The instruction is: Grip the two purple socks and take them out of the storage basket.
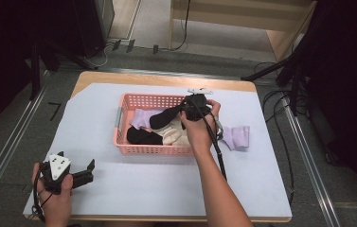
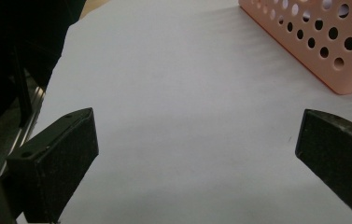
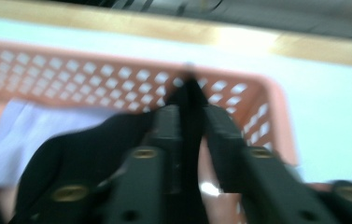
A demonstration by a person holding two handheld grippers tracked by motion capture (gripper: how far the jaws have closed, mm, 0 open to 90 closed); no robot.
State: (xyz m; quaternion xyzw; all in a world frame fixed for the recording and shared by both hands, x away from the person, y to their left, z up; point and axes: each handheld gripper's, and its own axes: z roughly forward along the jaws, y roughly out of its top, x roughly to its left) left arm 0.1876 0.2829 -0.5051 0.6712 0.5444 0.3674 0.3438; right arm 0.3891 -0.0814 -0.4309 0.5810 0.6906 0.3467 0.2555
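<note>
Two grippers: right gripper (image 3: 190,114) clamps one black sock (image 1: 166,116) over basket (image 1: 133,99); left gripper (image 2: 197,154) gapes.

One pink perforated plastic basket (image 1: 150,101); two black socks (image 1: 144,137), two lavender socks (image 1: 237,137), one cream sock (image 1: 172,136) before me.

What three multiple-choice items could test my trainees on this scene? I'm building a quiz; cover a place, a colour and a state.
1. Where does the lilac sock outside the basket lie?
A. left of it
B. right of it
C. on the floor

2. What colour is the basket?
A. pink
B. green
C. blue

3. How do the left gripper jaws stand?
A. shut on a sock
C. shut on nothing
B. open

Answers: 1 B, it lies on the sheet right of the basket. 2 A, its perforated walls are pink. 3 B, the left gripper view shows a wide bare gap.
</note>
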